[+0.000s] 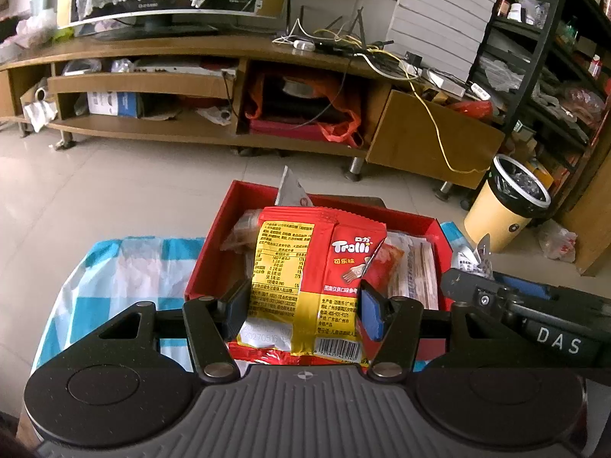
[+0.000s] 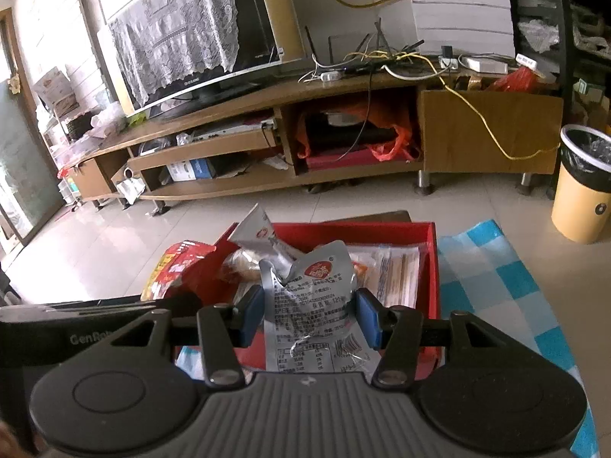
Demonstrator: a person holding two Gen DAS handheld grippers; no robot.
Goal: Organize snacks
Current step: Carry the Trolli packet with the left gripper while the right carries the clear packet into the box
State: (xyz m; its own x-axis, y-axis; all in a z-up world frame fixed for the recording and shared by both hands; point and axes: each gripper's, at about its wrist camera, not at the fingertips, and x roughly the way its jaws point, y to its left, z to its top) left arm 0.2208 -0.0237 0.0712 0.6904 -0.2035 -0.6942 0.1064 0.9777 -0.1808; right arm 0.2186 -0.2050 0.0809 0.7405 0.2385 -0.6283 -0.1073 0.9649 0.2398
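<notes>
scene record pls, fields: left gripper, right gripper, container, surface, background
left gripper: left gripper shut on red and yellow Trolli packet, held in front of the box
right gripper: right gripper shut on crumpled silver packet
container: open red box, several wrapped snacks already inside
surface: blue and white checked cloth under the box
background: wooden TV stand, yellow bin on tiled floor

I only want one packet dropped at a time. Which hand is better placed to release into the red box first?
Probably right: the right gripper holds the silver packet over the red box; the Trolli packet looks nearer its front wall.
</notes>
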